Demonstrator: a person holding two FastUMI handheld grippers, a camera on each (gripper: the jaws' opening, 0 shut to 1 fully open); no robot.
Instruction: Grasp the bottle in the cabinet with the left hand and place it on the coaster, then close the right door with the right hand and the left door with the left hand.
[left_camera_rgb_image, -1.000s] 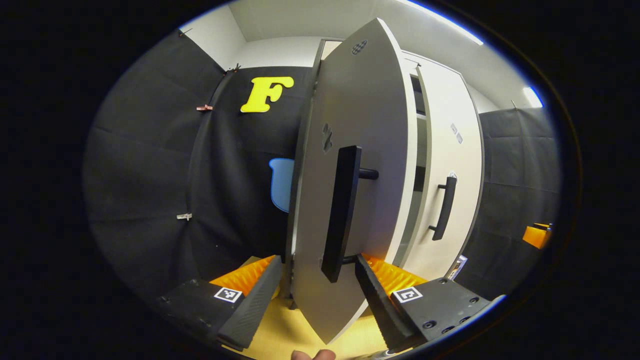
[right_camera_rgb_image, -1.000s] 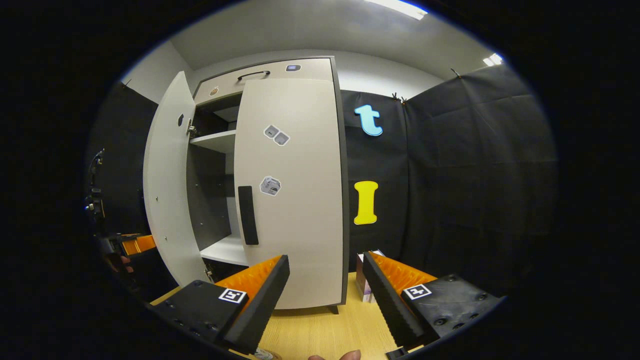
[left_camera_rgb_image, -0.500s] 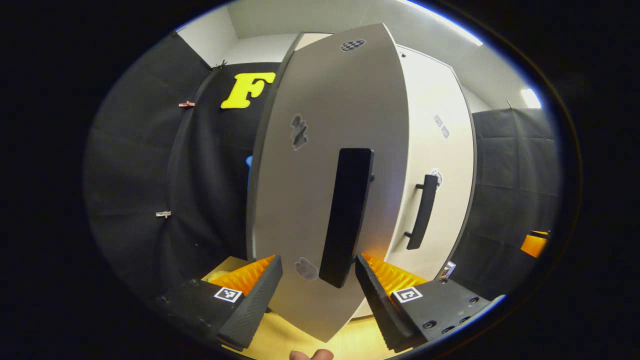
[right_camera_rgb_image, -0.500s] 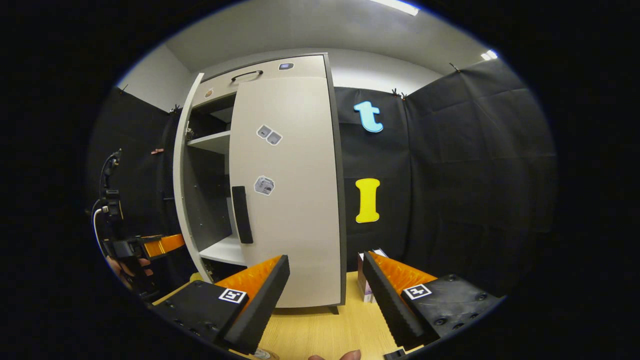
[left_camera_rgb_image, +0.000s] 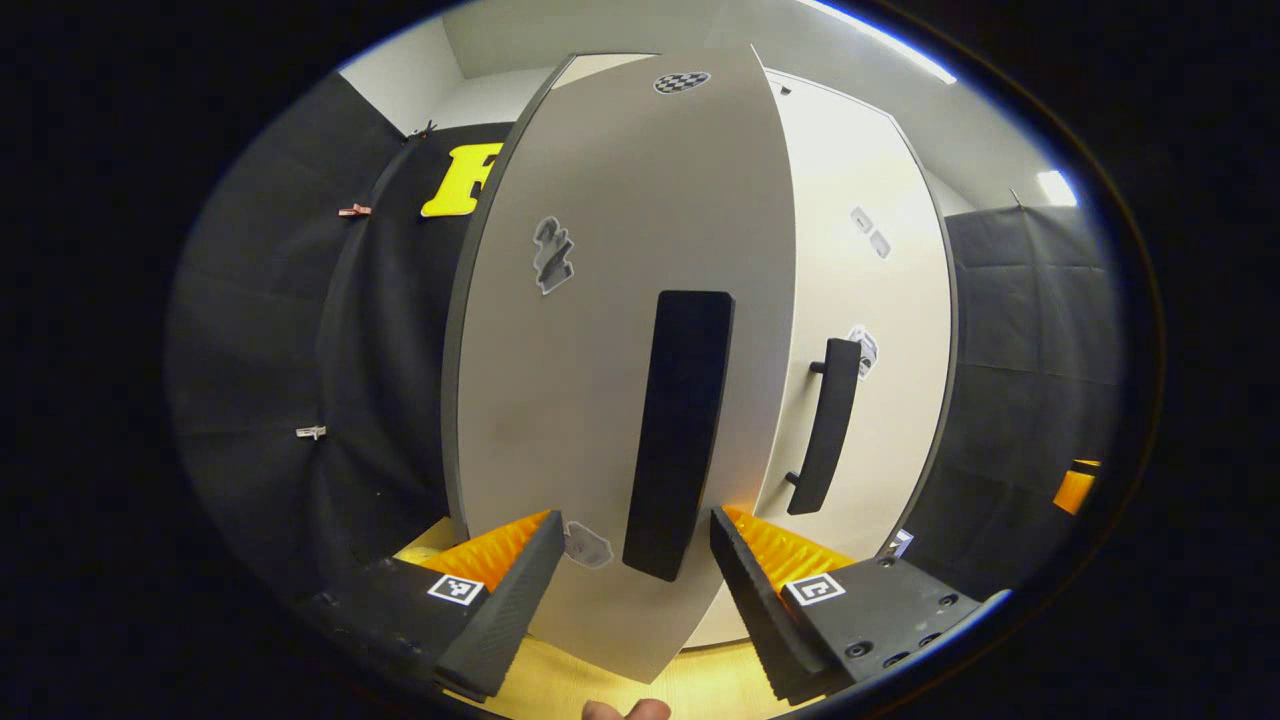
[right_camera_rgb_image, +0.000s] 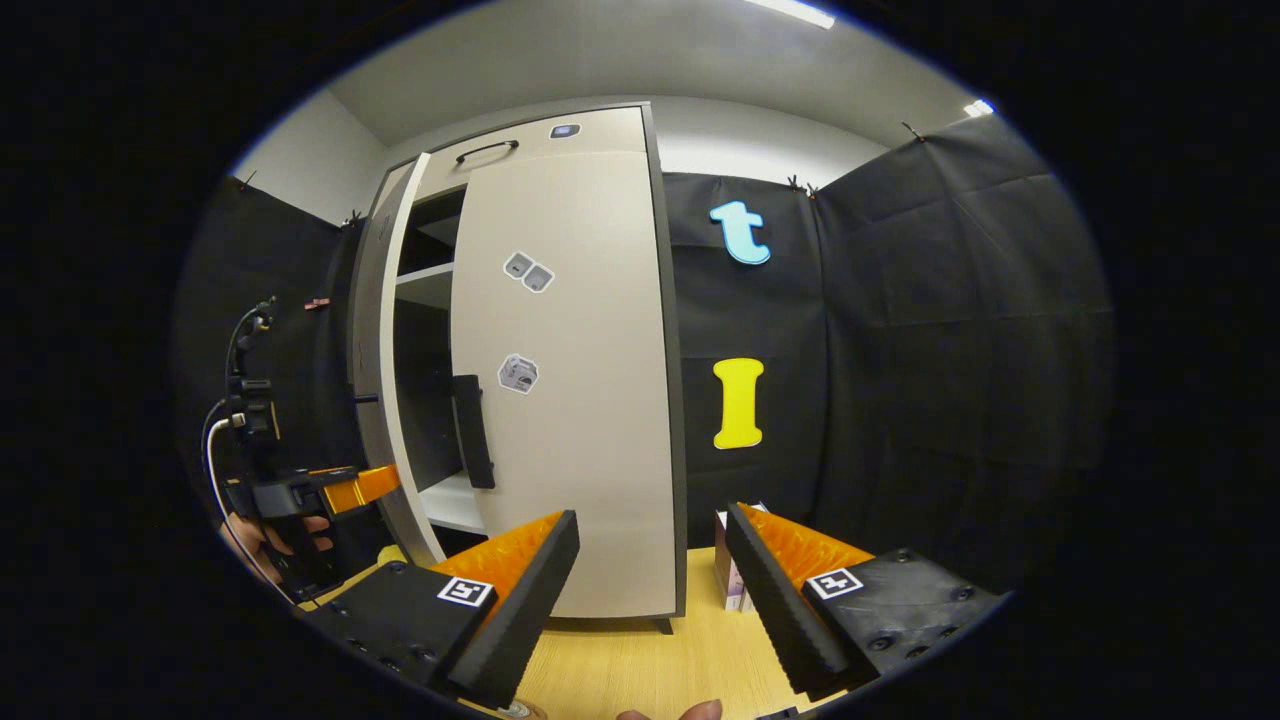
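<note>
Now the left gripper (left_camera_rgb_image: 637, 585) stands wide apart at the frame's bottom, straddling the long black handle (left_camera_rgb_image: 677, 432) of the pale grey left cabinet door (left_camera_rgb_image: 600, 400), not quite shut. Lower centre in the right gripper view, the right gripper (right_camera_rgb_image: 650, 590) gapes wide before the closed right door (right_camera_rgb_image: 580, 400); I cannot spot the bottle.

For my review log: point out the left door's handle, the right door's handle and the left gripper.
left door's handle (left_camera_rgb_image: 678, 430), left gripper view, mid bar.
right door's handle (left_camera_rgb_image: 826, 425), left gripper view, mid bar.
left gripper (right_camera_rgb_image: 385, 482), right gripper view, at the fingers.

A pale wooden worktop (right_camera_rgb_image: 640, 665) runs under everything, a small box (right_camera_rgb_image: 728, 575) stands by the black cloth wall (right_camera_rgb_image: 930, 350), ceiling light (right_camera_rgb_image: 790, 12) glowing overhead.
</note>
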